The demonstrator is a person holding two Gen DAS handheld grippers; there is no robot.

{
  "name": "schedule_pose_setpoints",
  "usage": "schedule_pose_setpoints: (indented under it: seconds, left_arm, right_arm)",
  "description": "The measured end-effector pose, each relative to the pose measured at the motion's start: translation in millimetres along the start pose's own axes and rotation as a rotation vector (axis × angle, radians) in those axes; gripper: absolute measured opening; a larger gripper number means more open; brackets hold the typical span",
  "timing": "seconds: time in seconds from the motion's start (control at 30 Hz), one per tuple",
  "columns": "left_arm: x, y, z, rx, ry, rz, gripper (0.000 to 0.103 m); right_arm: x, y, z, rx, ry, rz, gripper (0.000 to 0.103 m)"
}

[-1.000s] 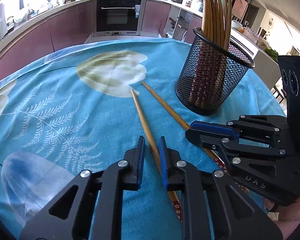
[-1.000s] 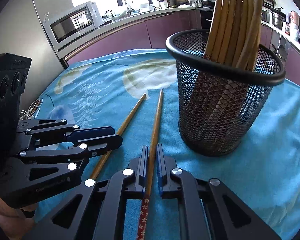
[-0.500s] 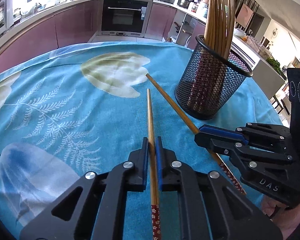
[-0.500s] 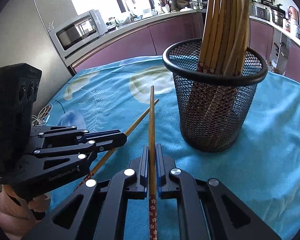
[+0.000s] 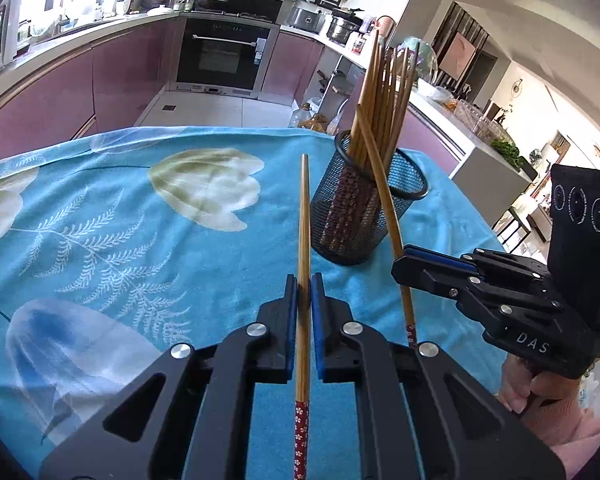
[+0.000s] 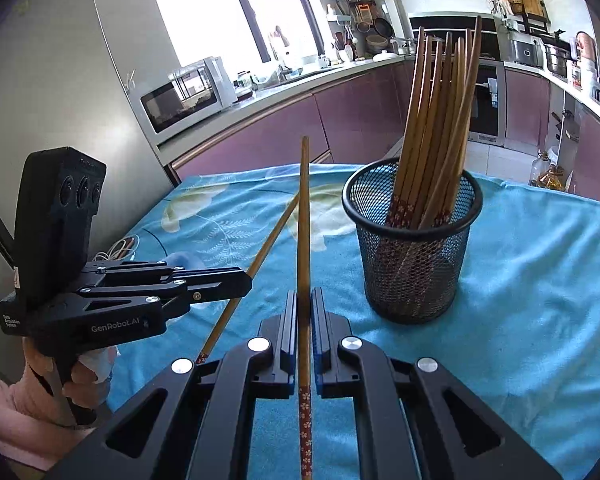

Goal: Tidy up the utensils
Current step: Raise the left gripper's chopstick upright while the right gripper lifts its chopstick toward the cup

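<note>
Above the blue-clothed worktop (image 5: pixel 100 208), one chopstick is clamped in each hand-held gripper, left (image 5: pixel 304 300) and right (image 6: pixel 304 312), both undeposited, the mesh holder (image 6: pixel 412 240) of chopsticks at 1 o'clock.

The left gripper (image 5: pixel 304 292) is matte black plastic with blue pads lining its fingers (image 5: pixel 289 320), silver round screw heads and triangular cut-outs behind them. The right gripper (image 6: pixel 304 308) is built alike. Its side reads "DAS"; the left one's side reads "GenRobot.AI". Behind each claw sits a black block with three round lenses, and below it bare skin and what seems a pink sleeve.
</note>
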State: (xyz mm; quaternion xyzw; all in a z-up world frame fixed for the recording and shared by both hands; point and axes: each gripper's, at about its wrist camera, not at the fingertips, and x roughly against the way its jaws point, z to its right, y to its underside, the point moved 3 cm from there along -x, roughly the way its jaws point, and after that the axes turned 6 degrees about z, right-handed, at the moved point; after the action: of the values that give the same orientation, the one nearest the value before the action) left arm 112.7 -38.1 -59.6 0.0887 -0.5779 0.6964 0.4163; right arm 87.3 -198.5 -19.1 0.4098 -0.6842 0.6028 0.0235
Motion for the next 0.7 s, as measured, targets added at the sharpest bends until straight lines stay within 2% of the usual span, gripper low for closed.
schedule_pose_setpoints:
  seconds: [0.33,0.7]
  left_arm:
    - [33.6,-21.2,19.2,-0.012,0.097,0.087,0.008]
    - [55.8,-46.9,33.2,-0.024,0.139,0.165,0.007]
  right_arm:
    - [36.1,-22.0,8.9,-0.011,0.010,0.114,0.006]
    - [54.9,-47.2,15.7,0.001,0.035,0.203,0.006]
